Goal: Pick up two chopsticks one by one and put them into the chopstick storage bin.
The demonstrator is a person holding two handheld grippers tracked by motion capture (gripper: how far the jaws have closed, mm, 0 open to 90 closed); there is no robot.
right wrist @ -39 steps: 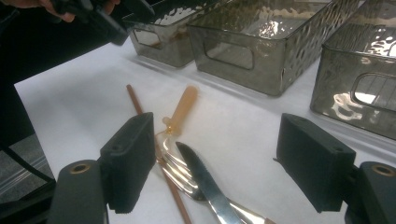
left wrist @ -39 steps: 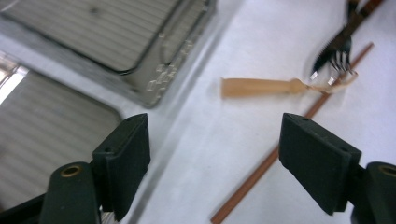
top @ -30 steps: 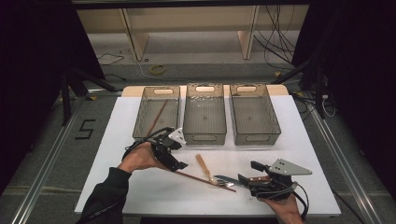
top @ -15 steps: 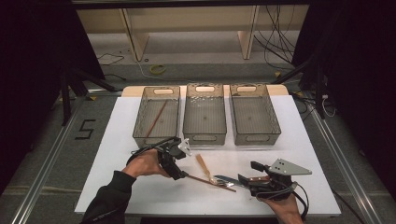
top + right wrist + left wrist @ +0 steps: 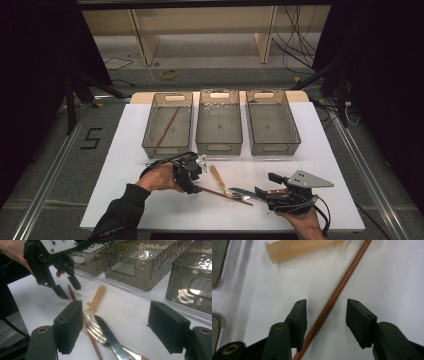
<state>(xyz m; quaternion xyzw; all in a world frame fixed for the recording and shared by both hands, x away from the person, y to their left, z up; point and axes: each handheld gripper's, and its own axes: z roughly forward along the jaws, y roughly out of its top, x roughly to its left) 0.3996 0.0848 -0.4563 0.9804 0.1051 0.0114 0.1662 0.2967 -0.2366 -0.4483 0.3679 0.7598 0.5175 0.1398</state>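
Centrally, three clear ribbed bins in a row on white table cover (image 5: 125, 165): left bin (image 5: 167, 125), middle bin (image 5: 219, 122), right bin (image 5: 272, 121). One brown stick (image 5: 167, 126) lying diagonal inside left bin. Nothing made out in right bin.

Below middle bin, toward table's near edge: loose cutlery cluster. Brown chopstick (image 5: 220, 192) flat on cover, running from under left gripper (image 5: 192, 175) toward cluster. Amber-handled fork (image 5: 218, 177) just beside chopstick, handle pointing toward middle bin; in right gripper view fork (image 5: 96, 300) tines lying over chopstick (image 5: 86, 325). Serrated knife (image 5: 245, 191) just right of fork tines, blade (image 5: 110, 336) overlapping fork.

Left gripper below and left of middle bin, held in person's left hand (image 5: 160, 177), dark sleeve. Jaws spread, straddling chopstick (image 5: 332, 300) with a gap on both sides, no contact seen; pinching nothing. Fork handle end (image 5: 294, 248) beyond jaws in left gripper view. Also seen far side of right gripper view, left gripper (image 5: 66, 288) tips down near chopstick end, apart.

Right gripper (image 5: 260, 192) below right bin, near front edge, held in right hand (image 5: 300, 222), grey three-cornered plate on top. Jaws spread wide (image 5: 115, 327), knife and fork lying between them on table, neither clamped.
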